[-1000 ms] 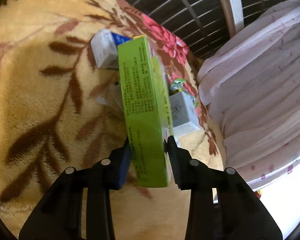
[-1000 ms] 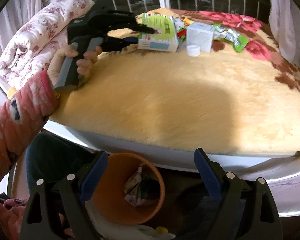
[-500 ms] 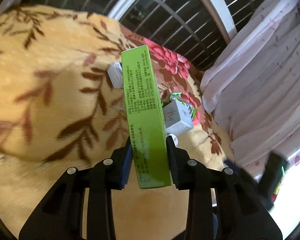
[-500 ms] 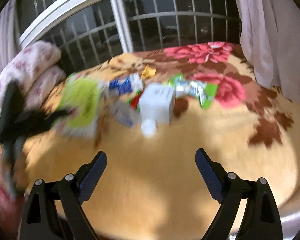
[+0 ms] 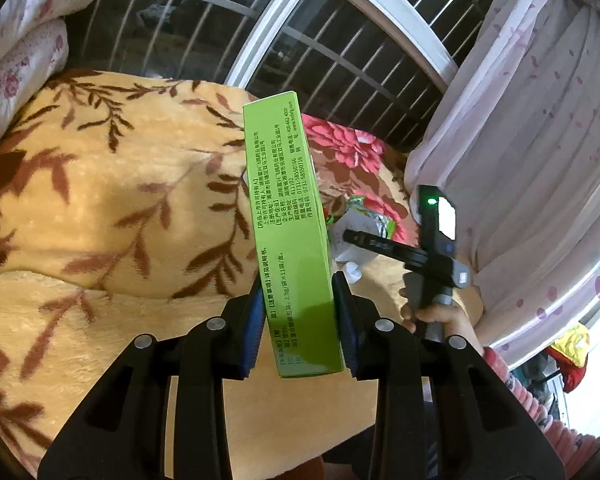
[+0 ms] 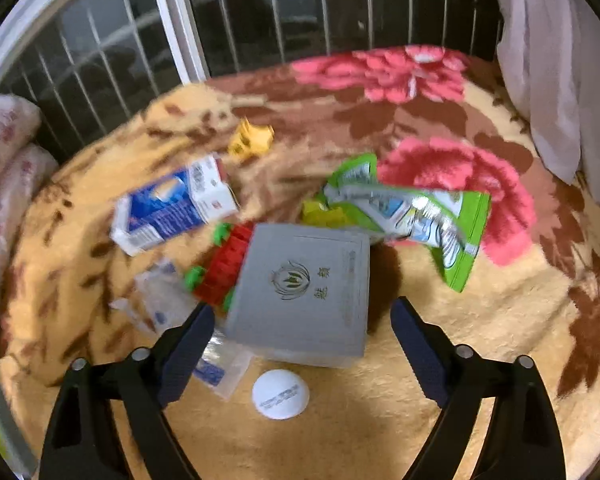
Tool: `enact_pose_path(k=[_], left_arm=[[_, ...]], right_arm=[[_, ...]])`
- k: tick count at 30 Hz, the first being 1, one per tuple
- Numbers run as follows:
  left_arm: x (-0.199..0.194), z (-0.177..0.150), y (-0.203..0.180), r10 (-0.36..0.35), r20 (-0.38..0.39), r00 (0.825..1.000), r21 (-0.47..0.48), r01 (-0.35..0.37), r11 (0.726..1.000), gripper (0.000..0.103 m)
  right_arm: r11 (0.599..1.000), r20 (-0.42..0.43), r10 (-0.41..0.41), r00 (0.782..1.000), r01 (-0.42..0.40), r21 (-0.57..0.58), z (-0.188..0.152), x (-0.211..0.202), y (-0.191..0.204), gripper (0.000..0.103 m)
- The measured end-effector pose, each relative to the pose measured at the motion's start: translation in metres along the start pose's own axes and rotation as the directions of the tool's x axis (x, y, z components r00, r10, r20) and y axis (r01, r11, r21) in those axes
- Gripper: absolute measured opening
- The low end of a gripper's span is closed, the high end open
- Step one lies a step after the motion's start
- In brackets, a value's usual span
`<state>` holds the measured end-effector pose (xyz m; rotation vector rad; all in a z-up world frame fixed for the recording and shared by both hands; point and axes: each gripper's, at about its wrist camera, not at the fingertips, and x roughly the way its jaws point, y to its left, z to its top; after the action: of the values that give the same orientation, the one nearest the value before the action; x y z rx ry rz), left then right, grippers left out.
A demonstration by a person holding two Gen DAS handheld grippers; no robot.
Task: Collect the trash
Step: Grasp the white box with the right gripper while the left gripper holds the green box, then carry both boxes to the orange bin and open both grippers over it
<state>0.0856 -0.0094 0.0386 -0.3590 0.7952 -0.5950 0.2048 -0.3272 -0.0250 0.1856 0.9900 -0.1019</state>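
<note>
1. Green cardboard, a long flat box (image 5: pixel 292 240) with black print, stands on end between the two blue pads of the left tool (image 5: pixel 298 322), which is clamped on its lower part; the box is lifted clear of the bed (image 5: pixel 100 208), above its near edge.
2. Grey and squarish, a second box (image 6: pixel 300 296) lies on the blanket near the middle of the bed, directly ahead of the right tool (image 6: pixel 302 340). That tool's jaws stand wide apart with nothing between them, one on either side of the box's near end and not touching it.
3. Just in front of the grey box lies a white round cap (image 6: pixel 281 394); a red and green wrapper (image 6: pixel 220 272) touches the box's left side, and clear plastic packets (image 6: pixel 164 304) lie beside that.
4. Further toward the window edge lie a blue and white carton (image 6: pixel 172 208), a crumpled yellow scrap (image 6: pixel 252 140) and a green foil pouch (image 6: pixel 404 208).
5. No bin shows in either view.
6. By my judgement the job is in its early part: one piece is in hand and not yet dropped anywhere, the grey box looks to be the next pick, and at least six more pieces remain on the bed.
</note>
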Motion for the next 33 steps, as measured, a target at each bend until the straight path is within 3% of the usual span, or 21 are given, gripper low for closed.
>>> enact_pose_path(k=[5, 15, 25, 33], left_arm=[[-0.006, -0.004, -0.003, 0.007, 0.005, 1.000, 0.009, -0.007, 1.000, 0.032], [-0.022, -0.011, -0.021, -0.010, 0.016, 1.000, 0.050, 0.009, 0.999, 0.032], [-0.055, -0.036, -0.049, 0.012, 0.027, 1.000, 0.138, -0.016, 0.990, 0.032], [-0.076, -0.081, -0.070, 0.043, -0.014, 0.999, 0.255, -0.039, 0.966, 0.032]], right_arm=[[1.000, 0.042, -0.006, 0.999, 0.006, 0.000, -0.002, -0.018, -0.002, 0.063], [0.994, 0.188, 0.073, 0.979, -0.055, -0.099, -0.027, -0.117, 0.004, 0.063], [0.964, 0.281, 0.185, 0.942, -0.118, -0.239, -0.100, -0.210, 0.023, 0.063], [0.935, 0.270, 0.256, 0.928, -0.167, -0.314, -0.168, -0.251, 0.026, 0.063]])
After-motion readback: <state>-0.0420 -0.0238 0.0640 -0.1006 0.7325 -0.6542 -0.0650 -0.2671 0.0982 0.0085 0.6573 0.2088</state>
